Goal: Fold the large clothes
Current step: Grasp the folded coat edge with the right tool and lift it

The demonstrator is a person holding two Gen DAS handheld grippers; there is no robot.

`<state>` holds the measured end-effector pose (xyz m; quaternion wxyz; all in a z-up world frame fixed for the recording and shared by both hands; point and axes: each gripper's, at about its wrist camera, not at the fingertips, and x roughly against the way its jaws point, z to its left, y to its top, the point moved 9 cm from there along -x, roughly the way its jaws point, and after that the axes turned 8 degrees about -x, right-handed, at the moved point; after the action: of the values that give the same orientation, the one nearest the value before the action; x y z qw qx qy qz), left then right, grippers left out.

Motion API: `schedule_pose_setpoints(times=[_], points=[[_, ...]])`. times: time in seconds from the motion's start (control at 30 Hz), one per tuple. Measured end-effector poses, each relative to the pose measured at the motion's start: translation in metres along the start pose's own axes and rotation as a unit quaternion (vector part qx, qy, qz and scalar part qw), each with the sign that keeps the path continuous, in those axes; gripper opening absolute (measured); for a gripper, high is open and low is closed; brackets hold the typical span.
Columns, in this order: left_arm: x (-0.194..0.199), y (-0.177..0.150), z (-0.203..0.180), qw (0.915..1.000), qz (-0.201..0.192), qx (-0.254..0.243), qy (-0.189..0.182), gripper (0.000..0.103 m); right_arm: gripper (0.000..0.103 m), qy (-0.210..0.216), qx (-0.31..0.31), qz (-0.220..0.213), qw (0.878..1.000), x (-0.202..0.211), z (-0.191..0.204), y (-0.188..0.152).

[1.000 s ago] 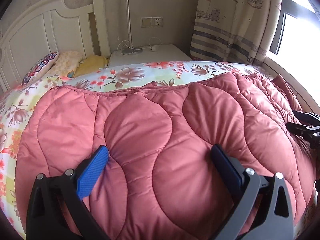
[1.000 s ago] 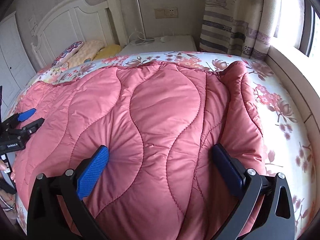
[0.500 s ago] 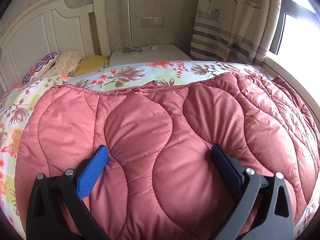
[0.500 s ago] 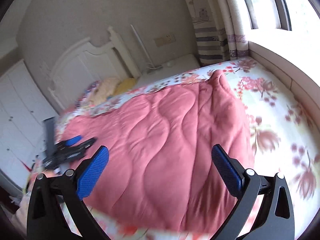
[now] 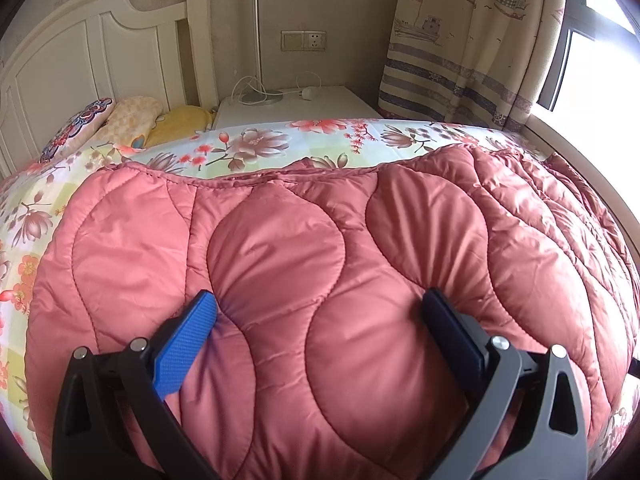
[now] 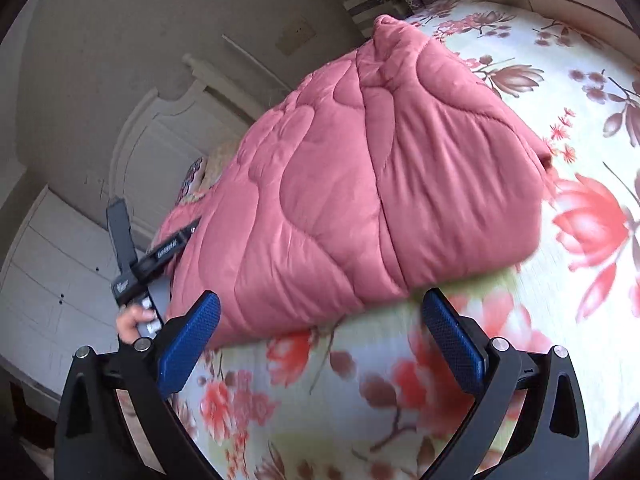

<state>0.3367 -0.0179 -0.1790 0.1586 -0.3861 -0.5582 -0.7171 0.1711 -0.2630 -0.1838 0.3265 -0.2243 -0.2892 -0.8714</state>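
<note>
A large pink quilted garment (image 5: 320, 264) lies spread on the floral bed sheet (image 5: 256, 140). My left gripper (image 5: 320, 312) is open, its blue-padded fingers (image 5: 188, 340) pressed down on the garment near its front edge. In the right wrist view the same garment (image 6: 360, 184) appears tilted, folded into a thick pile. My right gripper (image 6: 320, 320) is open and held above the sheet (image 6: 560, 240) just off the garment's near edge, touching nothing. The left gripper's body and a hand (image 6: 134, 320) holding it show at that view's left.
A white headboard (image 5: 92, 56) and pillows (image 5: 120, 120) are at the far left. A white nightstand (image 5: 292, 104) with a lamp pole and cables stands behind the bed. A curtain (image 5: 468, 40) and bright window are at right. White cabinet doors (image 6: 60, 280) stand beside the bed.
My right gripper has pulled back off the garment and rolled, so its view now tilts and shows bare sheet below it. The left gripper has stayed pressed on the garment.
</note>
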Motion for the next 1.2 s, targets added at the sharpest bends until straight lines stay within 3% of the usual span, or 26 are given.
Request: schedule_pose_setpoints(times=[0.17,0.23,0.27,0.3,0.33,0.43,0.63,0.77,0.97,1.07,1.2], points=[[-0.003,0.0,0.005,0.9999,0.006,0.011,-0.001,0.101,0.099,0.016,-0.048,-0.064,0.997,-0.037,0.01,0.056],[-0.003,0.0,0.007,0.9999,0.006,0.014,0.002,0.101,0.096,0.001,-0.054,-0.102,0.993,-0.048,0.013,0.071],[-0.003,0.0,0.008,0.9998,0.006,0.017,0.005,0.101,0.087,-0.003,-0.051,-0.111,0.992,-0.054,0.017,0.073],[-0.003,0.0,0.01,0.9998,0.005,0.021,0.005,0.101,0.062,0.013,-0.06,-0.11,0.992,-0.061,0.019,0.073],[-0.003,0.0,0.01,0.9997,0.004,0.023,0.001,0.101,0.053,0.032,-0.076,-0.106,0.991,-0.064,0.018,0.072],[-0.003,0.0,0.008,0.9998,0.004,0.02,0.001,0.101,0.039,0.064,-0.081,-0.118,0.988,-0.056,0.016,0.073],[0.001,-0.001,0.002,1.0,0.001,0.005,0.001,0.101,0.038,0.077,-0.057,-0.117,0.988,-0.043,0.021,0.067],[0.011,0.001,-0.007,0.9992,0.029,-0.017,0.02,0.101,0.038,0.087,-0.059,-0.111,0.988,-0.036,0.019,0.063],[0.037,0.055,-0.039,0.9991,0.001,-0.04,0.015,0.101,0.038,0.09,-0.024,-0.12,0.988,-0.018,0.023,0.06],[0.01,0.076,-0.057,0.9968,0.026,-0.059,0.047,0.101,0.038,0.089,-0.007,-0.122,0.988,-0.01,0.023,0.06],[-0.05,0.066,-0.071,0.9888,0.087,-0.081,0.09,0.101,0.038,0.088,-0.004,-0.122,0.989,-0.005,0.022,0.053]])
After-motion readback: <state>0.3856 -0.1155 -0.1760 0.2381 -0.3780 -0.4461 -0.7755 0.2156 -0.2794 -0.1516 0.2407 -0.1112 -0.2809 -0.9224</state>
